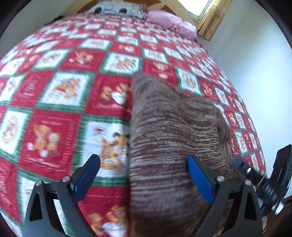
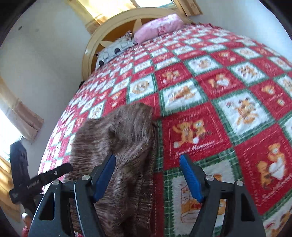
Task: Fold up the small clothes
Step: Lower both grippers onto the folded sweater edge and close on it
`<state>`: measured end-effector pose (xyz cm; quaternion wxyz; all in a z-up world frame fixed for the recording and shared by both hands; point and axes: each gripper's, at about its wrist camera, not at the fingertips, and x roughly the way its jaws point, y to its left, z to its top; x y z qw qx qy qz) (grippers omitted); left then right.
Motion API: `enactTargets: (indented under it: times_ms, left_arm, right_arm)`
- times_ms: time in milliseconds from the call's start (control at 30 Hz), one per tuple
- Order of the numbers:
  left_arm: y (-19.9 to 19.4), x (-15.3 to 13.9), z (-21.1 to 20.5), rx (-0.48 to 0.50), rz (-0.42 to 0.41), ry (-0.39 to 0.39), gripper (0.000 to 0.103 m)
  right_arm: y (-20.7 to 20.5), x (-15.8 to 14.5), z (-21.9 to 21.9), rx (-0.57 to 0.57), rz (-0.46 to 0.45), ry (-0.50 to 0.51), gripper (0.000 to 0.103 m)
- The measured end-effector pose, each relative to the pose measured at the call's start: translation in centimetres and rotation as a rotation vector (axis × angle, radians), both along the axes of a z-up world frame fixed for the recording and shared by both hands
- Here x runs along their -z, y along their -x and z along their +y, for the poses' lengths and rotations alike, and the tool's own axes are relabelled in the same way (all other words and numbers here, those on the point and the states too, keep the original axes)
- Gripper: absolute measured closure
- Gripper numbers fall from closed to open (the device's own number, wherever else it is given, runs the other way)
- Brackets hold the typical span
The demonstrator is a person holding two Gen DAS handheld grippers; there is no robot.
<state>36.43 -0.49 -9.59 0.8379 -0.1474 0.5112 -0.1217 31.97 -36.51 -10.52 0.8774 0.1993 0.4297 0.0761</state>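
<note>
A brown striped knit garment (image 1: 169, 131) lies folded on the red, white and green quilt (image 1: 60, 102). In the left wrist view my left gripper (image 1: 143, 160) is open and empty, its jaws straddling the garment's left edge. The right gripper shows at the right edge (image 1: 255, 175). In the right wrist view the garment (image 2: 120, 145) lies left of centre and my right gripper (image 2: 147, 160) is open and empty, its jaws straddling the garment's right edge. The left gripper (image 2: 42, 180) shows at the left.
The quilt (image 2: 219, 91) covers the whole bed. A pink pillow (image 1: 171, 21) and a grey patterned pillow (image 1: 113, 7) lie at the wooden headboard (image 2: 113, 31). White walls and wood-framed windows (image 1: 209, 16) flank the bed.
</note>
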Motion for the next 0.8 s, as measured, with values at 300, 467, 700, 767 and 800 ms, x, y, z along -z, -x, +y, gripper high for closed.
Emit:
enactTargets:
  times_ms: [300, 467, 700, 767, 800]
  left_arm:
    - [0.5, 1.2, -2.7, 0.037, -0.068, -0.097, 0.005]
    - [0.8, 0.9, -3.2, 0.075, -0.082, -0.026, 0.042]
    - [0.9, 0.6, -3.3, 0.048, -0.089, -0.039, 0.050]
    - [1.3, 0.2, -3.4, 0.042, -0.104, -0.058, 0.057]
    - [1.4, 0.0, -3.6, 0.043, -0.110, -0.070, 0.060]
  right_arm:
    - [0.0, 1.5, 3.2, -0.058, -0.028, 0.174, 0.031]
    - [0.4, 1.4, 4.1, -0.101, -0.053, 0.197, 0.054]
    - [1.0, 0.9, 5.7, -0.089, -0.082, 0.285, 0.064]
    - [1.3, 0.7, 6.2, -0.085, -0.097, 0.323, 0.067]
    - [1.4, 0.5, 6.5, -0.086, -0.105, 0.343, 0.069]
